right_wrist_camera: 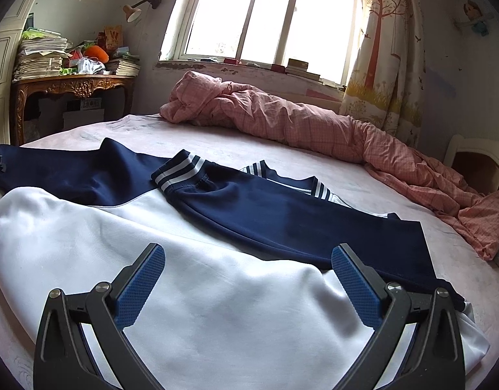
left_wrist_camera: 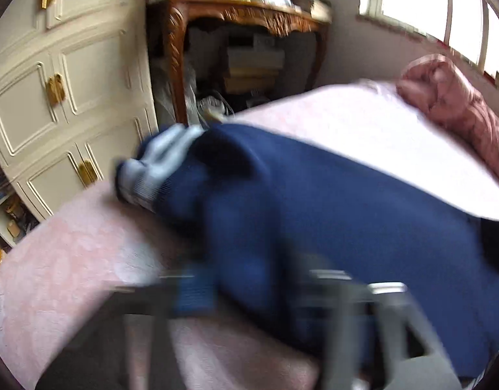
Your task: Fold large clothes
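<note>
A navy and white jacket (right_wrist_camera: 216,276) lies spread on the pink bed sheet (right_wrist_camera: 314,149). One navy sleeve (right_wrist_camera: 282,214) is folded across its white body, its striped cuff (right_wrist_camera: 177,172) pointing toward the far left. My right gripper (right_wrist_camera: 249,253) hovers open just above the white body, with nothing between its blue pads (right_wrist_camera: 142,286). The left wrist view is blurred. There, my left gripper (left_wrist_camera: 256,292) is shut on navy sleeve fabric (left_wrist_camera: 314,201) near the frame's bottom, and a striped cuff (left_wrist_camera: 151,172) sticks out beyond it to the upper left.
A rumpled pink quilt (right_wrist_camera: 314,123) lies along the bed's far side under the window (right_wrist_camera: 265,16). A carved wooden table (right_wrist_camera: 73,84) stacked with papers stands at the back left, beside a white wardrobe (left_wrist_camera: 54,97). A patterned curtain (right_wrist_camera: 389,48) hangs at the right.
</note>
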